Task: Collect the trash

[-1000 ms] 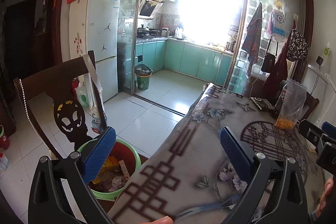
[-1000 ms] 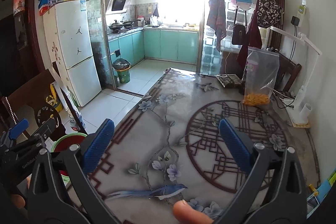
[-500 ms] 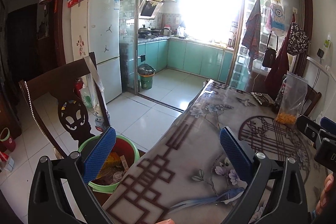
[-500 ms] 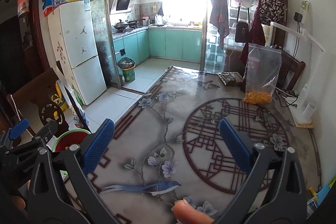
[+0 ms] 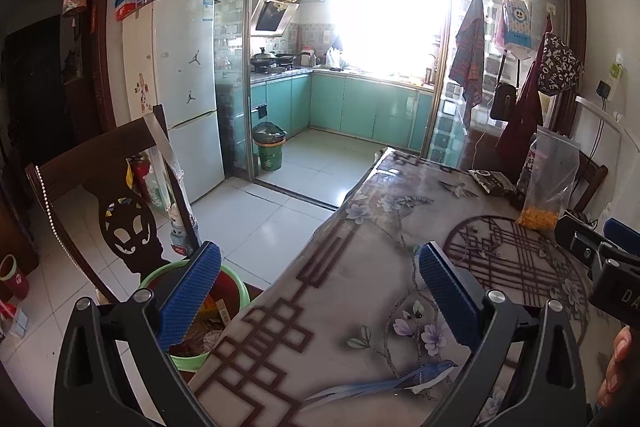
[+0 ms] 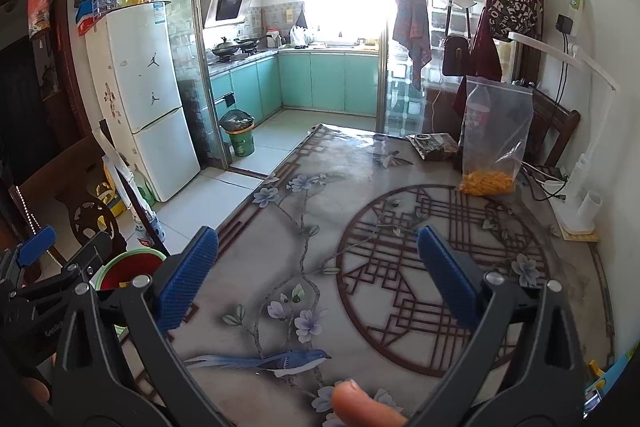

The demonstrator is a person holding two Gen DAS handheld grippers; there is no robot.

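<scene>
A green-rimmed red bin [image 5: 224, 291] with wrappers and scraps inside sits on a chair seat at the table's left edge; its rim also shows in the right wrist view [image 6: 128, 265]. My left gripper [image 5: 318, 291] is open and empty, over the table's left edge beside the bin. My right gripper [image 6: 318, 275] is open and empty above the patterned table [image 6: 360, 211]. A dark flat wrapper [image 6: 434, 143] lies at the table's far end. A clear zip bag [image 6: 496, 135] with orange bits at its bottom stands beside it.
A carved wooden chair back [image 5: 104, 187] stands left of the bin. A white desk lamp base [image 6: 578, 199] sits on the table's right edge. A white fridge [image 5: 180, 87] and a green kitchen bin [image 5: 270, 147] stand beyond on the tiled floor.
Both grippers have risen and drawn back a little, so more of the table and floor shows. Both stay open and empty.
</scene>
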